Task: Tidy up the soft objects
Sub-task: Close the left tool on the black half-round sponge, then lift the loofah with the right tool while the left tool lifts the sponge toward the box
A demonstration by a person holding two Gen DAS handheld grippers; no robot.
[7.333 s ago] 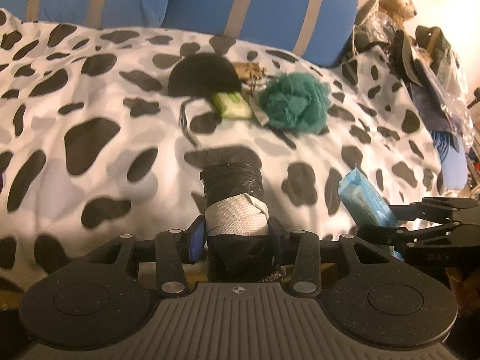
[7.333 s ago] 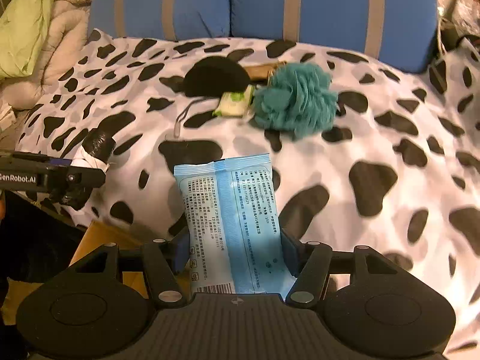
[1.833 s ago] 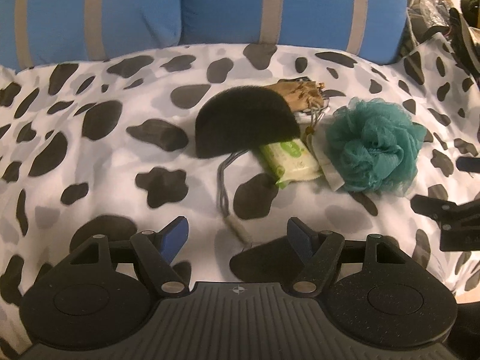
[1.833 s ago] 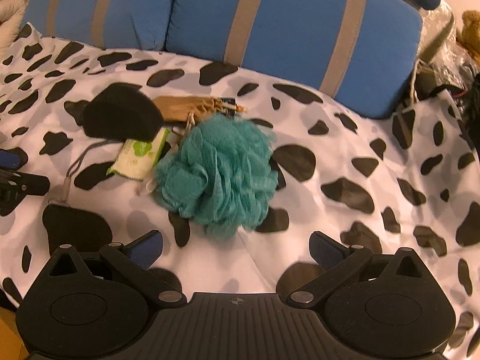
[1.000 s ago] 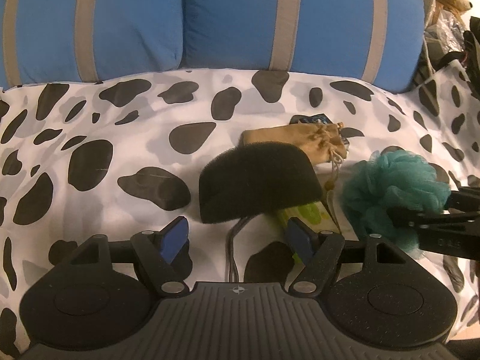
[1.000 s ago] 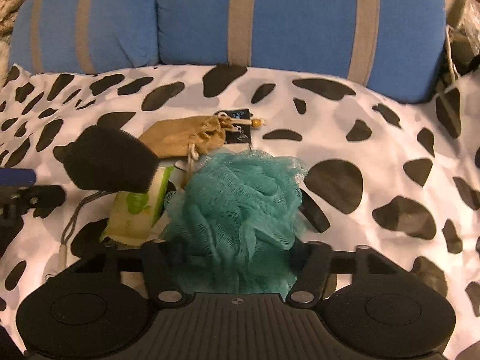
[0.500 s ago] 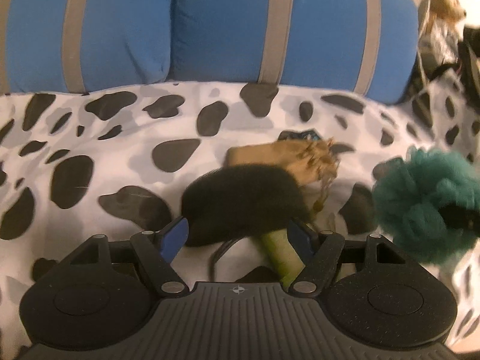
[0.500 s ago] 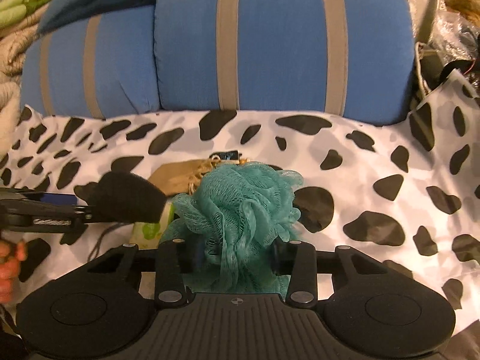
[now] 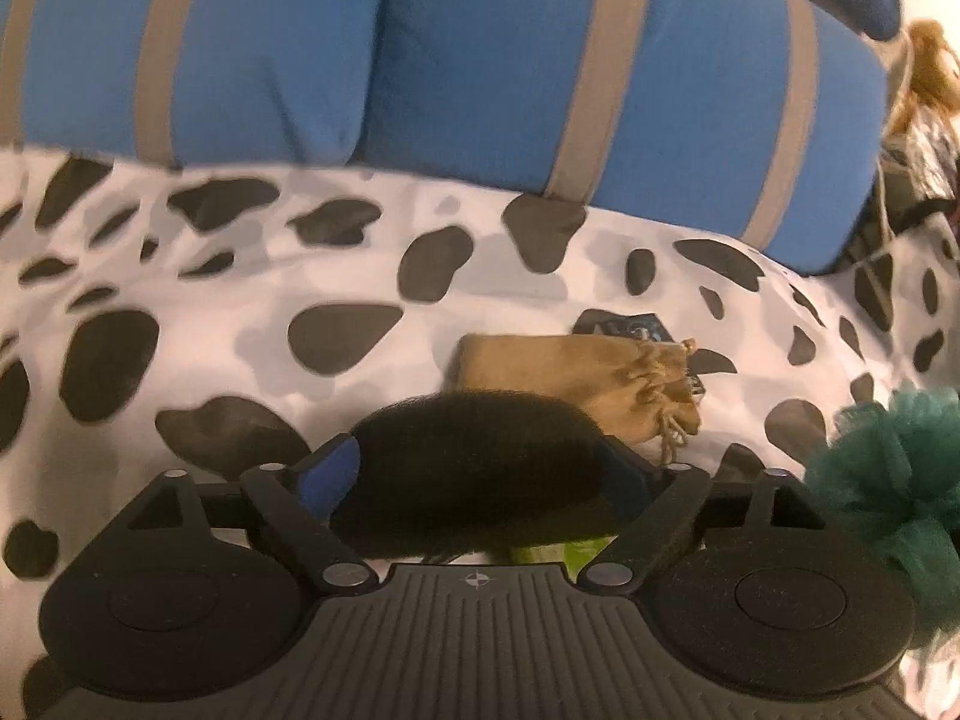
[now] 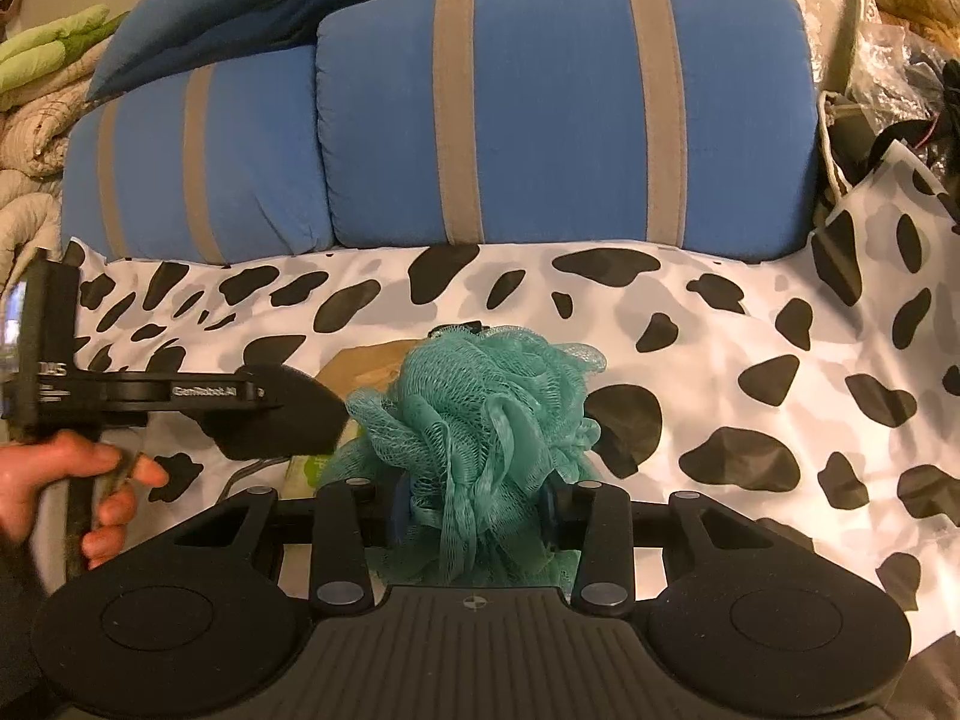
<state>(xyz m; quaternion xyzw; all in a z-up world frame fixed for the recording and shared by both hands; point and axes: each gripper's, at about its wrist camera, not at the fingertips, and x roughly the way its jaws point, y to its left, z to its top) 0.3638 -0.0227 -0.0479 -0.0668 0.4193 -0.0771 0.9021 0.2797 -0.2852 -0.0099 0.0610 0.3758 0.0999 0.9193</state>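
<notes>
The right gripper [image 10: 474, 510] is holding the teal bath pouf [image 10: 480, 414]; the left gripper [image 9: 480, 480] is opening wide around the black sponge [image 9: 474, 468], which needs clamping next.

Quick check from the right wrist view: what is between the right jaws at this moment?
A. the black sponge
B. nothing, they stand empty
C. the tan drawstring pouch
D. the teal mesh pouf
D: the teal pouf bulges up from between the right gripper's jaws, which pinch its lower part, while the black sponge sits off to the left at the left gripper.
</notes>
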